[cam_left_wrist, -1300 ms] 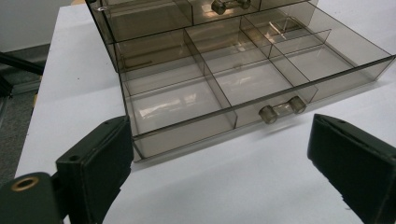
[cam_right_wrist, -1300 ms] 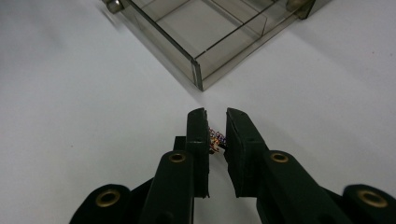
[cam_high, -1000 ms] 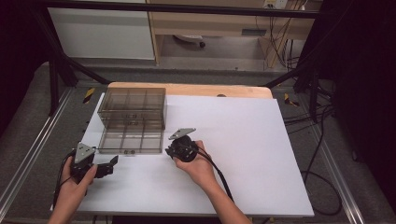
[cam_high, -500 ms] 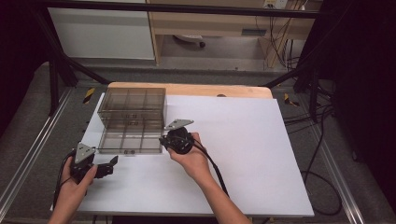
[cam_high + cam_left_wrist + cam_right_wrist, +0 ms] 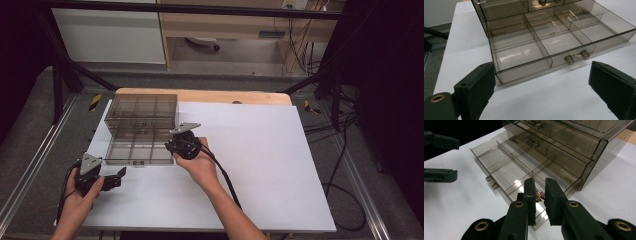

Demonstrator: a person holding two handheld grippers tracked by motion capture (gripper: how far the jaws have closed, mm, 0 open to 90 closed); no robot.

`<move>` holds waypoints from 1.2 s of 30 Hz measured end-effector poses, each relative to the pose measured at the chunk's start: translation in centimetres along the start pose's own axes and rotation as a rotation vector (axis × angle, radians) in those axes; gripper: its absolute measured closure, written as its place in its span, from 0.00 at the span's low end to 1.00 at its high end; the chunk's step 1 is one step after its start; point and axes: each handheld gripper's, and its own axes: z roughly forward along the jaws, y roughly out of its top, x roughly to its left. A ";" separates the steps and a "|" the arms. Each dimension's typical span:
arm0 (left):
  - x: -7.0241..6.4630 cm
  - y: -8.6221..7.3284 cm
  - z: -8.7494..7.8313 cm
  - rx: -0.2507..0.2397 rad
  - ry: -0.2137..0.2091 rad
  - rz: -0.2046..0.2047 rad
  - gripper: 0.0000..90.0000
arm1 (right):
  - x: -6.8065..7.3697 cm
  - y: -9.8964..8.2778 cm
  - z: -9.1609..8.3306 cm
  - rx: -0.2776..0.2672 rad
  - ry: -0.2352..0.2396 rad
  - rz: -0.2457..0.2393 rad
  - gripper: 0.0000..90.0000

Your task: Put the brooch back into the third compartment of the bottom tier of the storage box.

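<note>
Both grippers are built in matte black. The left gripper (image 5: pixel 120 176) is topped by a grey three-cornered plate, and a black cable is trailed from it back along the forearm. Same deal on the right gripper (image 5: pixel 169 147): grey plate on top, round black body, a thick black cable looped down beside the arm. Seen close up in the gripper views, the jaws are made as flat, blocky black slabs with squared edges, carried on black link arms pinned with brass-coloured rivets or bushings. A small screw hole is set in one left jaw. No sleeves are worn; forearms are left bare.
</note>
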 end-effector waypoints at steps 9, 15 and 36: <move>0.0 0.0 0.0 -0.002 -0.001 -0.001 0.08 | 0.1 0.3 0.7 0.005 -0.002 -0.004 0.88; 0.0 0.0 0.0 0.001 -0.004 0.002 0.08 | 0.3 0.5 0.9 0.001 0.000 -0.008 0.88; 0.0 0.0 0.0 0.004 -0.004 0.003 0.08 | 0.8 0.6 1.4 0.003 0.011 -0.008 0.88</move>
